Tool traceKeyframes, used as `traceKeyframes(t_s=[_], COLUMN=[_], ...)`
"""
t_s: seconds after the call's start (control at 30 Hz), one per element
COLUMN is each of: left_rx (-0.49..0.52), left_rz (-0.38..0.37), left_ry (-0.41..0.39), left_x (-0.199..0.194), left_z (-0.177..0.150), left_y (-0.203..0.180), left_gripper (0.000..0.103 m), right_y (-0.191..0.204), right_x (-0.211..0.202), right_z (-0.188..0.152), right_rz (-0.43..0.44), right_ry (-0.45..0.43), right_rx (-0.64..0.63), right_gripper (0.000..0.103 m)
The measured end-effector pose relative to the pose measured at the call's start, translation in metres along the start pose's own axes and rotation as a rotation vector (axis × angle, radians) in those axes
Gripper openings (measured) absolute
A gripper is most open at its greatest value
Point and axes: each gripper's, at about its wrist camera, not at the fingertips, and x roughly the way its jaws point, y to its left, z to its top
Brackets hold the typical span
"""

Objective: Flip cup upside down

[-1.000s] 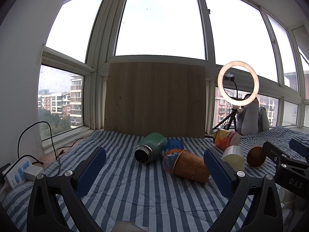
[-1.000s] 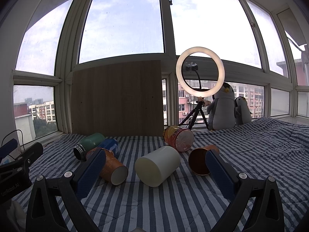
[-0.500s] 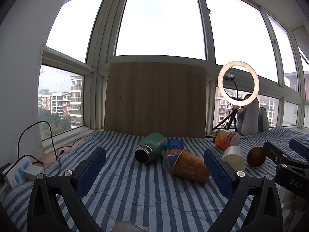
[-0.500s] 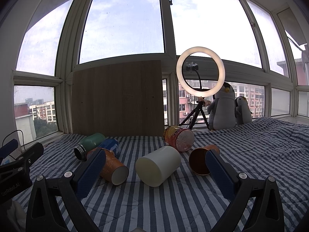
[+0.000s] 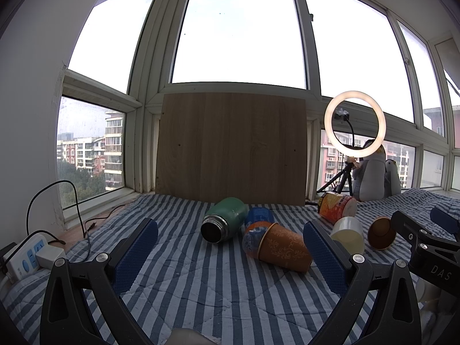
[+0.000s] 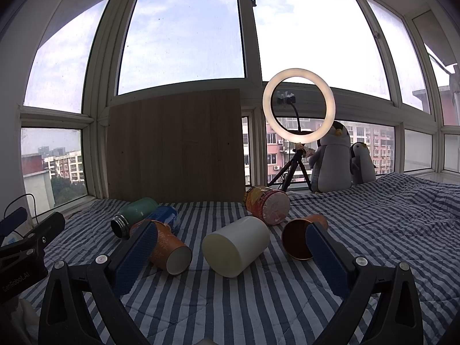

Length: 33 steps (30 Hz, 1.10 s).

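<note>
Several cups lie on their sides on the striped bedding. In the left wrist view I see a green flask point(image 5: 222, 222), an orange patterned paper cup point(image 5: 283, 247), a blue can point(image 5: 258, 215), a white cup point(image 5: 348, 234), a copper cup point(image 5: 381, 233) and a noodle cup point(image 5: 336, 207). The right wrist view shows the white cup point(image 6: 237, 245) in the middle, the orange paper cup point(image 6: 171, 247), the copper cup point(image 6: 299, 240), the noodle cup point(image 6: 267, 208) and the green flask point(image 6: 133, 215). My left gripper point(image 5: 230, 250) and right gripper point(image 6: 231, 251) both hang open and hold nothing, short of the cups.
A wooden board point(image 5: 231, 146) leans on the windows behind the cups. A ring light on a tripod point(image 6: 299, 106) and two plush penguins point(image 6: 333, 158) stand at the back right. A power strip with cables point(image 5: 24, 257) lies at the far left edge.
</note>
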Motion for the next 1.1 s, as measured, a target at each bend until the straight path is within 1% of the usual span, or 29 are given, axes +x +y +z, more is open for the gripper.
traceKeyframes(t_s=[0.83,0.87,1.1], left_rx=[0.000,-0.001,-0.001], left_rz=[0.000,0.000,0.000], left_ry=[0.000,0.000,0.001], left_x=[-0.0002,-0.0003,0.0007], left_z=[0.0000,0.0000,-0.0006], left_y=[-0.0001,-0.0001,0.0004], left_gripper=[0.103,0.103,0.103], right_y=[0.0029,0.0049,0.0061], right_x=[0.0010,0.0023,0.0016], right_z=[-0.0012,-0.0056,-0.0070], right_rz=[0.002,0.002,0.004], right_ry=[0.006,0.007,0.015], right_rx=[0.002,0.003,0.006], right_gripper=[0.102,0.102,0.102])
